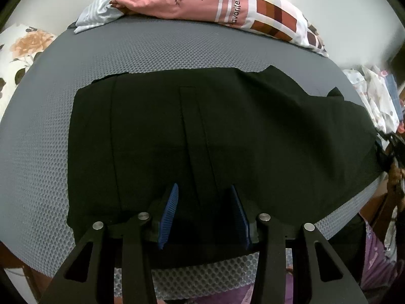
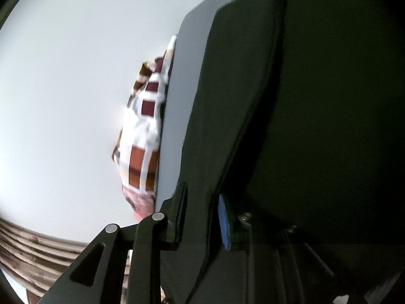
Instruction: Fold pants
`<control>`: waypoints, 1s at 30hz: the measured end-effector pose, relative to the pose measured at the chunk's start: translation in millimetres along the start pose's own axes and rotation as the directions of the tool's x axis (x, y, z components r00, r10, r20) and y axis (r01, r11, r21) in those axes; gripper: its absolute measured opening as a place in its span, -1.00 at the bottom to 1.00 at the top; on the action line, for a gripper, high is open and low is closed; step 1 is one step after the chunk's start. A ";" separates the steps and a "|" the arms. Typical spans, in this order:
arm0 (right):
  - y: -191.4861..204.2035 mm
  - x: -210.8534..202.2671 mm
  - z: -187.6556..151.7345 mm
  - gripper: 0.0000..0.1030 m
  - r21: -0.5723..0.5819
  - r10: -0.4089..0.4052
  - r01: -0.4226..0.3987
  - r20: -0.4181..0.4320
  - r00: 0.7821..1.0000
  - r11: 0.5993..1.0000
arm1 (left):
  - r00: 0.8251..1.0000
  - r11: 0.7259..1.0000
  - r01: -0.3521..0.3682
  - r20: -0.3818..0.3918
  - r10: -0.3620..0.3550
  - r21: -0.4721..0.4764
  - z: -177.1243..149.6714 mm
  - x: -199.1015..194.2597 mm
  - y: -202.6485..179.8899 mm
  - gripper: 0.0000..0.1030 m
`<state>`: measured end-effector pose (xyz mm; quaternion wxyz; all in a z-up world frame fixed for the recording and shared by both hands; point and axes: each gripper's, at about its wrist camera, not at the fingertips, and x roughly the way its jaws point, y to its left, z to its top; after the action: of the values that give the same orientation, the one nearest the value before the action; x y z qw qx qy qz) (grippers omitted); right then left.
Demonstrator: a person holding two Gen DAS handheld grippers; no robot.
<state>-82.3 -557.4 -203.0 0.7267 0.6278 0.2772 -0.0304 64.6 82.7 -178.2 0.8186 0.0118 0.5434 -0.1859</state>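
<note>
Grippers first: our left gripper (image 1: 202, 212) hovers part-open over the near hem of the black pants (image 1: 202, 126) lying flat on the grey mesh mat (image 1: 38, 139), while our right gripper (image 2: 202, 215) pinches a limp, light fold toward 3 o'clock, so we'd grab doubled edges.

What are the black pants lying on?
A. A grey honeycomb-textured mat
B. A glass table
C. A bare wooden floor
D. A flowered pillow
A: in the left wrist view the black pants are spread flat on the grey honeycomb-textured mat, which shows around their edges.
</note>
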 end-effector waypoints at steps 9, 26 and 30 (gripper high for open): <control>2.6 3.3 58.3 -0.61 -0.037 -0.079 0.081 0.072 0.994 0.996 | 1.000 1.000 -0.004 0.005 0.004 0.000 -1.0 -0.4 -0.7 -0.13; 17.1 -99.1 23.8 -0.91 -0.124 -0.075 0.099 0.185 0.980 0.987 | 0.998 0.997 0.052 -0.016 -0.053 -0.053 3.7 -1.0 10.6 -0.10; -29.8 -113.4 25.2 -0.91 -0.017 -0.134 0.139 0.169 0.976 0.990 | 0.997 0.994 0.078 -0.016 -0.080 -0.070 4.6 -1.0 15.0 -0.10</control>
<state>-180.5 -621.5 -178.2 0.7524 0.5922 0.2580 -0.1289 73.1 96.0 -178.1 0.8053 -0.0363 0.5574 -0.1990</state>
